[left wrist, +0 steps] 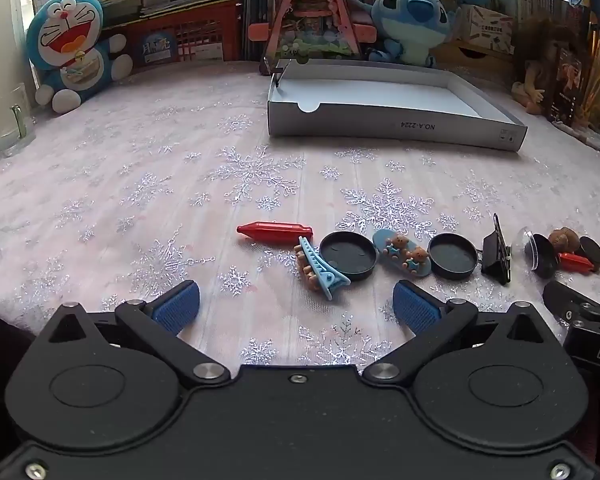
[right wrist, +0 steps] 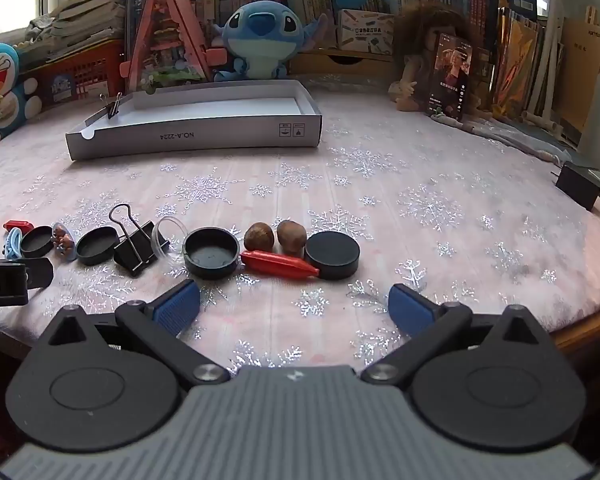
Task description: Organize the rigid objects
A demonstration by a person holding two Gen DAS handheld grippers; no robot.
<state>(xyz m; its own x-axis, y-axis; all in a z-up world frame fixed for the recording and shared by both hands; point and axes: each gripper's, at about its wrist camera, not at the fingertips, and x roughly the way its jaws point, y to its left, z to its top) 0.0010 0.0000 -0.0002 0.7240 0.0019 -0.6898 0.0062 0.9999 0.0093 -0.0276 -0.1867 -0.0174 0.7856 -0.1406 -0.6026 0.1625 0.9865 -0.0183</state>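
Blue-padded fingers of the left gripper (left wrist: 296,306) stand spread wide and empty above the snowflake cloth (left wrist: 140,184), tilted downward. Just ahead of them and a little to the right lies a blue hair clip (left wrist: 320,270), its long axis running diagonally, with a red pen-shaped piece (left wrist: 275,233) lying crosswise behind it. A row of black lids (left wrist: 348,255), a bear hair clip (left wrist: 402,253) and a black binder clip (left wrist: 497,254) trails off to the right. The open white box (left wrist: 396,120) sits well beyond, up and right.

From the right wrist view, the right gripper (right wrist: 294,306) is likewise released, nothing between its jaws. Directly ahead lies a second red piece (right wrist: 278,265), long axis crosswise, touching a black puck (right wrist: 332,255), with two brown nuts (right wrist: 276,237) behind. The box (right wrist: 192,136) lies far ahead to the left. Judging by position, each hand is nearer its own half of the row.
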